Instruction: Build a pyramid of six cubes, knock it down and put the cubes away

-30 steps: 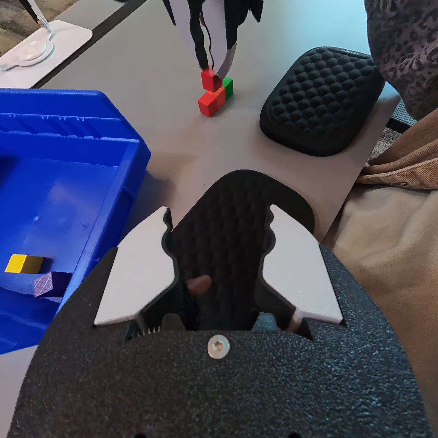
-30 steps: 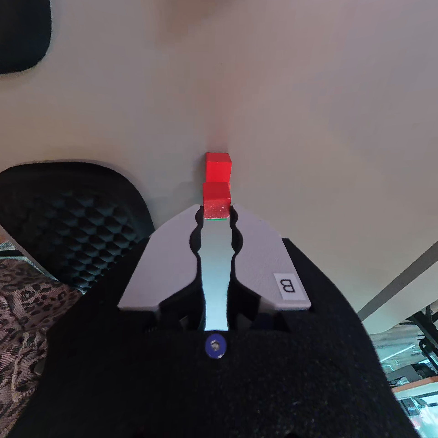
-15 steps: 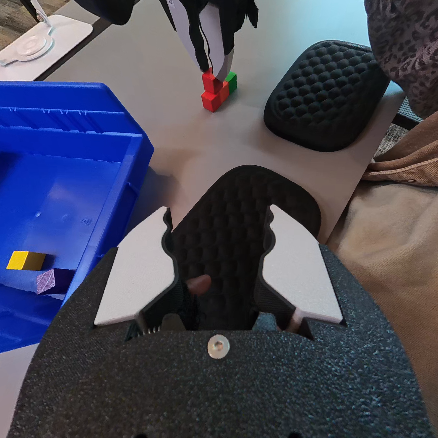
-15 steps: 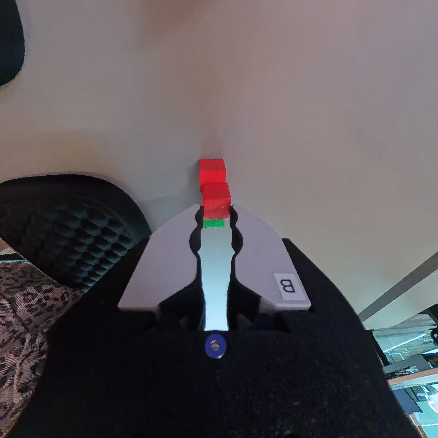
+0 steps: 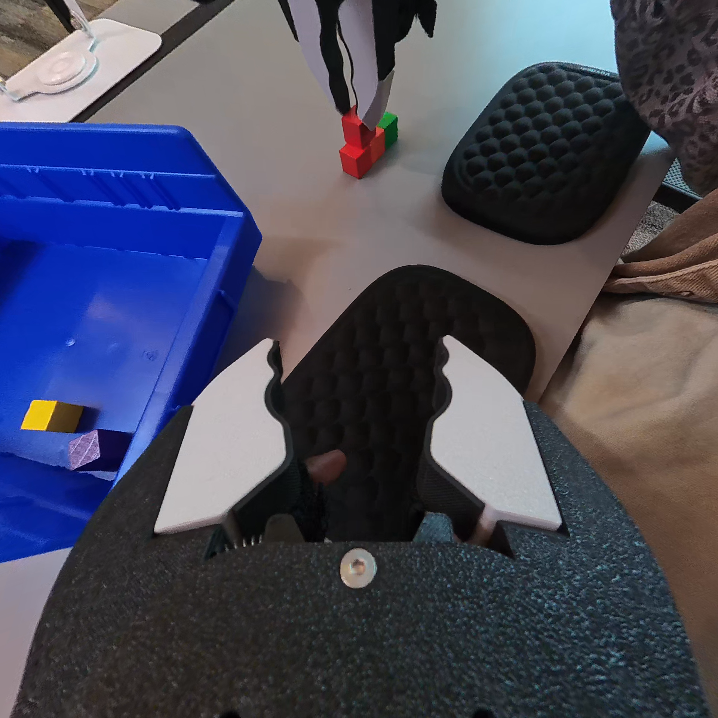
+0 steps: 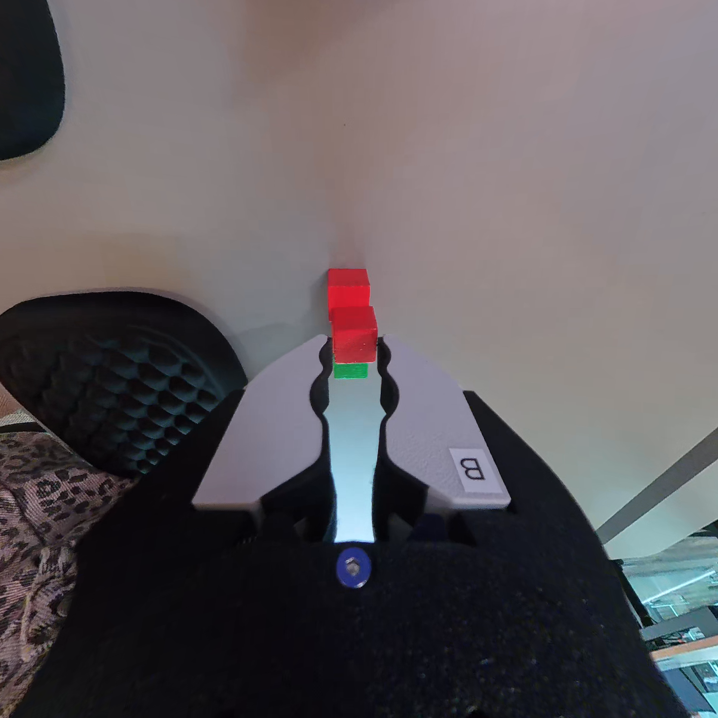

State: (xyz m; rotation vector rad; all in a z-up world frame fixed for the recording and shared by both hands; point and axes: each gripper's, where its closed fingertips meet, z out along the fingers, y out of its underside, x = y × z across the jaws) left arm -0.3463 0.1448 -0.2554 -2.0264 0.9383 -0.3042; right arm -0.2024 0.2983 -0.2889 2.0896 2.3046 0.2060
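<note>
My right gripper (image 6: 355,340) is shut on a red cube (image 6: 354,342). It holds the cube on top of a row of cubes on the grey table. In the left wrist view this gripper (image 5: 359,112) comes down from above with the red cube (image 5: 352,126) over a red cube (image 5: 353,159), an orange cube (image 5: 377,143) and a green cube (image 5: 389,128). The right wrist view shows the far red cube (image 6: 347,289) and the green cube (image 6: 350,370). My left gripper (image 5: 357,342) is open and empty. A blue bin (image 5: 217,272) holds a yellow cube (image 5: 52,415) and a purple cube (image 5: 97,448).
One black honeycomb pad (image 5: 544,159) lies right of the cubes and another (image 5: 388,349) lies under my left gripper at the table's edge. A white stand base (image 5: 77,58) is at the far left. A leopard-print sleeve (image 5: 668,77) and beige cloth (image 5: 641,388) are on the right. Tip to tip, the grippers are about 20 cm apart.
My right gripper has lowered the red cube onto the row, and the green cube now shows below it. My left gripper has stayed open and barely moved.
</note>
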